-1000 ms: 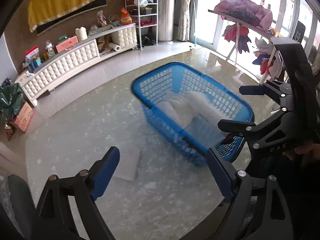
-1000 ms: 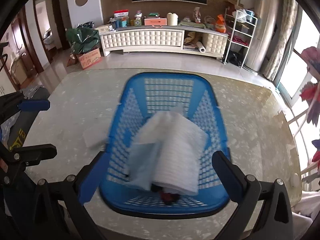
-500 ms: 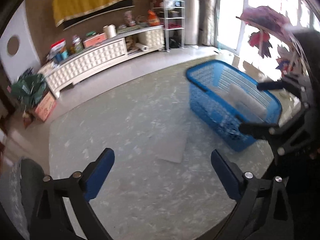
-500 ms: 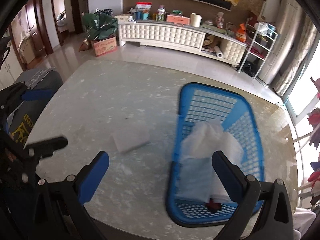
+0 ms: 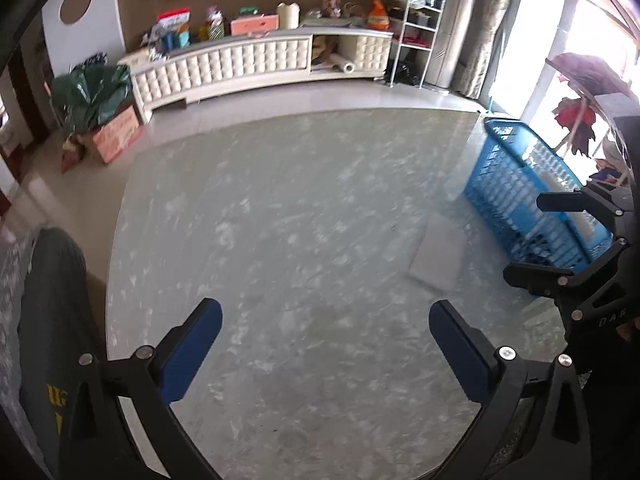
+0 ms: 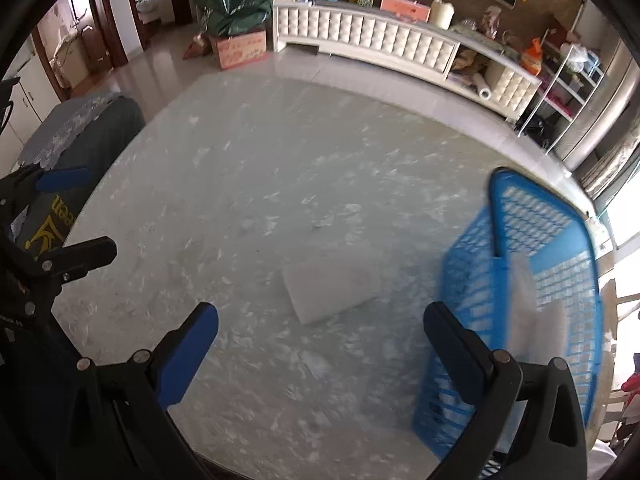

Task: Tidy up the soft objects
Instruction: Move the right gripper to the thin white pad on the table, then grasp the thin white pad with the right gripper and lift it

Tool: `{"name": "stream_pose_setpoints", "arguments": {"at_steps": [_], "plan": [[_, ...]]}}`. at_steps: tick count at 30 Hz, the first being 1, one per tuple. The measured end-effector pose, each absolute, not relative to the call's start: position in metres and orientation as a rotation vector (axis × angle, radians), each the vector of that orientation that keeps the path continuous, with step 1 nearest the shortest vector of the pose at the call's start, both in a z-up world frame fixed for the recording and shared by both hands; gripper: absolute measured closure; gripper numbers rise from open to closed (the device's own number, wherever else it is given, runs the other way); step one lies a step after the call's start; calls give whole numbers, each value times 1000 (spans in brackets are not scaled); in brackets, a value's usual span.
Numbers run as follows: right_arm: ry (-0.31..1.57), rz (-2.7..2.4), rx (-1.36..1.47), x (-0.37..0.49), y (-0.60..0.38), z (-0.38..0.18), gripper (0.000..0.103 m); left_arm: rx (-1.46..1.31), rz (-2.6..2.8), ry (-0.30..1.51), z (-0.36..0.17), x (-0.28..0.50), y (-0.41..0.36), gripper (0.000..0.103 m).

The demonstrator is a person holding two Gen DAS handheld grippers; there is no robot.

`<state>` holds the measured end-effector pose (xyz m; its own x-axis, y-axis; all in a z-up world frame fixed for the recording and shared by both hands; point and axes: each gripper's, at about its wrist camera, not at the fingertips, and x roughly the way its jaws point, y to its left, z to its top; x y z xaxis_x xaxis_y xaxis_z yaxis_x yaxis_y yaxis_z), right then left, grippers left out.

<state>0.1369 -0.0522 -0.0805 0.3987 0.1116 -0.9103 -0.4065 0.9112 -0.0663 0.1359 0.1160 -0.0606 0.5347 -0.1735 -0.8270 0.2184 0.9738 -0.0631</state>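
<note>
Two grippers are counted: left gripper (image 5: 325,342) and right gripper (image 6: 320,340), two blue pads on each. One blue basket (image 6: 516,300) is seen on one table (image 6: 280,184). One white foam sheet (image 6: 334,286) is counted flat on the table; white sheets inside the basket are too blurred for a count. One chair (image 6: 86,128) is seen beside the table.

A blue lattice basket (image 6: 524,280) and a white pad (image 6: 334,290) are seen on a table (image 6: 280,184) mottled grey-white.
</note>
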Motion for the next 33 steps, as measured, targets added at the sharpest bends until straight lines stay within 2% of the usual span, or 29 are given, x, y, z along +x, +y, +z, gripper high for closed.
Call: {"name": "stream_pose_setpoints", "arguments": {"at_steps": [12, 29, 31, 33], "plan": [[1344, 241, -108, 197, -37, -132, 0, 110, -260, 993, -76, 150, 105, 0], [1449, 24, 75, 237, -46, -189, 0, 56, -100, 1081, -116, 191, 120, 0], [1457, 8, 95, 239, -46, -195, 2, 41, -88, 1084, -117, 196, 121, 0], [1467, -8, 93, 242, -52, -201, 8, 29, -84, 1083, -116, 199, 121, 0]]}}
